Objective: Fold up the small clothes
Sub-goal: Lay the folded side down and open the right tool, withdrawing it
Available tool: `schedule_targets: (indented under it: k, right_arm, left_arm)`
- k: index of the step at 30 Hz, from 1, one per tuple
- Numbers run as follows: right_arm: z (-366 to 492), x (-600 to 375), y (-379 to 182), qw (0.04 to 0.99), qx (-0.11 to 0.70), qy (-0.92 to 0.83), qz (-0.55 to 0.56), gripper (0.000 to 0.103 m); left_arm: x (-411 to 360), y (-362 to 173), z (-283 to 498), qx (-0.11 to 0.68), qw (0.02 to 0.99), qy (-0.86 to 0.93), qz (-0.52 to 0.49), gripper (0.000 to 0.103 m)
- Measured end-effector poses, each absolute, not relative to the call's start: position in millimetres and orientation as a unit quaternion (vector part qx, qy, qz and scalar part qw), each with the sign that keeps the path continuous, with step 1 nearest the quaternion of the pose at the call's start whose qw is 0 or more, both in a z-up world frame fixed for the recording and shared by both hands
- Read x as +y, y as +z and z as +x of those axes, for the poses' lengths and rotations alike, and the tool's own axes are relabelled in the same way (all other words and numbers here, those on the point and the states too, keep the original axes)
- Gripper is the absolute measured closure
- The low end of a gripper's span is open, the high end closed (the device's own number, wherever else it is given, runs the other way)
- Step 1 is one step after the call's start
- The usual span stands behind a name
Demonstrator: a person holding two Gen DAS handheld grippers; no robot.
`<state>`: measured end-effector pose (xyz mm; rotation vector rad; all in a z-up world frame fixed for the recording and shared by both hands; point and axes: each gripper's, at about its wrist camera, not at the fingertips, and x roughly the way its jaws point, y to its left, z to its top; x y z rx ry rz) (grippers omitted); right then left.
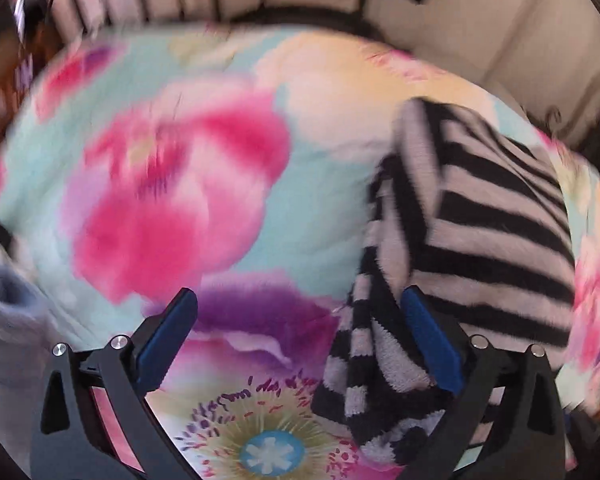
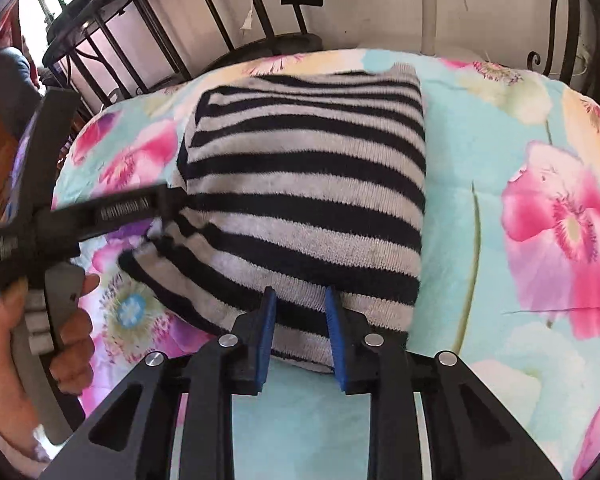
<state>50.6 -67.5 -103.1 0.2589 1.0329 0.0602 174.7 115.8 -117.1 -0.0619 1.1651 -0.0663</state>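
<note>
The knit garment [image 2: 308,184] has black and white stripes; the blanket [image 2: 500,168] shows pink and purple flowers on turquoise.

A bed under a floral quilt [image 2: 480,208], turquoise with pink blooms, carries a folded black-and-white striped garment [image 2: 308,184] lying flat just ahead of the right tongs [image 2: 300,320].

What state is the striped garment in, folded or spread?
Folded. The striped garment lies as a compact rectangular block on the floral bedspread, with one loose flap trailing from its left side.
</note>
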Motion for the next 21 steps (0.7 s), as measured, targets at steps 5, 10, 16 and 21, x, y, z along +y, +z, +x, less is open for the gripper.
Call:
schedule_targets:
  k: [5,10,16,21]
  right_arm:
    - [47,-77,-118,0.862,0.482,0.043,0.152,0.077]
    - [39,-78,-116,0.868,0.472,0.049,0.147,0.077]
    - [28,-80,-119,0.877,0.454,0.050,0.148,0.077]
    - [25,-74,-123,0.888,0.435,0.045,0.141,0.077]
  left_arm:
    - [126,-130,181,0.565,0.822,-0.029,-0.062,0.004]
    - [113,-115,180,0.555,0.831,-0.009,-0.025,0.004]
    - [104,-62,179,0.487,0.870,-0.050,-0.067,0.006]
    - [64,-82,188,0.516,0.852,-0.075,-0.035,0.006]
